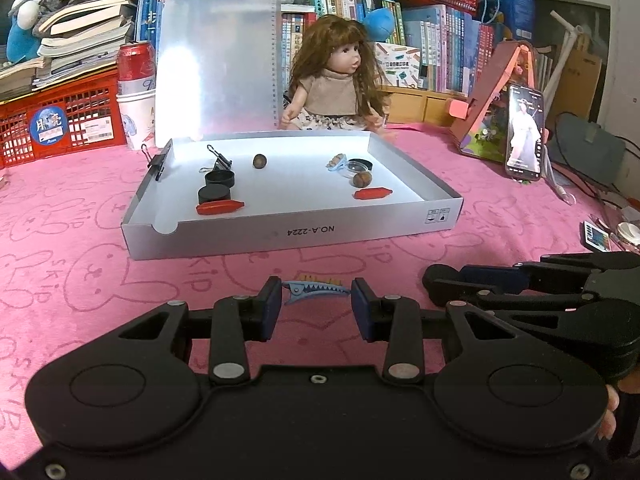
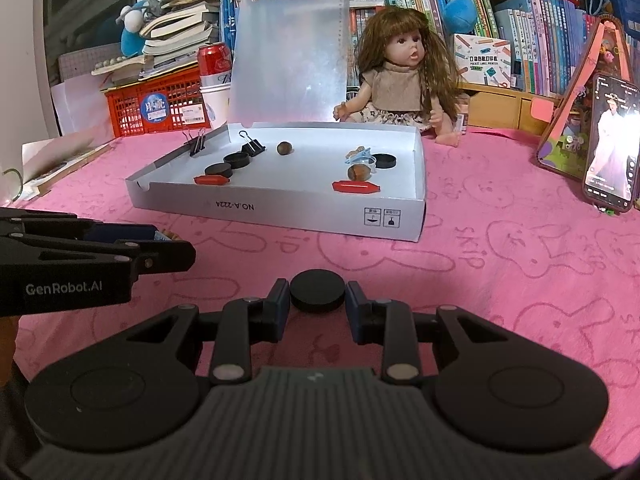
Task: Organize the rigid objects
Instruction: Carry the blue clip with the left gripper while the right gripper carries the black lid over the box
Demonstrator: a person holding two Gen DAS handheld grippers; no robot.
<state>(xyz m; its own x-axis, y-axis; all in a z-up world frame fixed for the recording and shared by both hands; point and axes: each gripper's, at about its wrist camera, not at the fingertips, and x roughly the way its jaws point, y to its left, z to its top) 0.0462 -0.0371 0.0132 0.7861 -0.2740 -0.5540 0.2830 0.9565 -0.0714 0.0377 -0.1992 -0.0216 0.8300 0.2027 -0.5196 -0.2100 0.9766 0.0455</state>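
Note:
A blue hair clip [image 1: 316,290] lies on the pink cloth between the fingers of my left gripper [image 1: 316,300], which is open around it. A black round lid [image 2: 317,290] lies on the cloth between the fingers of my right gripper [image 2: 318,300]; the pads stand close to its sides, and I cannot tell whether they press it. The shallow grey box [image 1: 296,234] [image 2: 280,212] ahead holds black lids [image 1: 216,186], red pieces [image 1: 219,207], two nuts [image 1: 259,161], a binder clip [image 1: 219,160] and another blue clip [image 1: 335,163].
A doll [image 1: 334,80] sits behind the box. A clipboard [image 1: 218,60] stands at the box's back left. A red crate [image 1: 60,120] and can [image 1: 135,66] are at the left. A lit phone [image 1: 525,132] leans at the right. Books fill the background.

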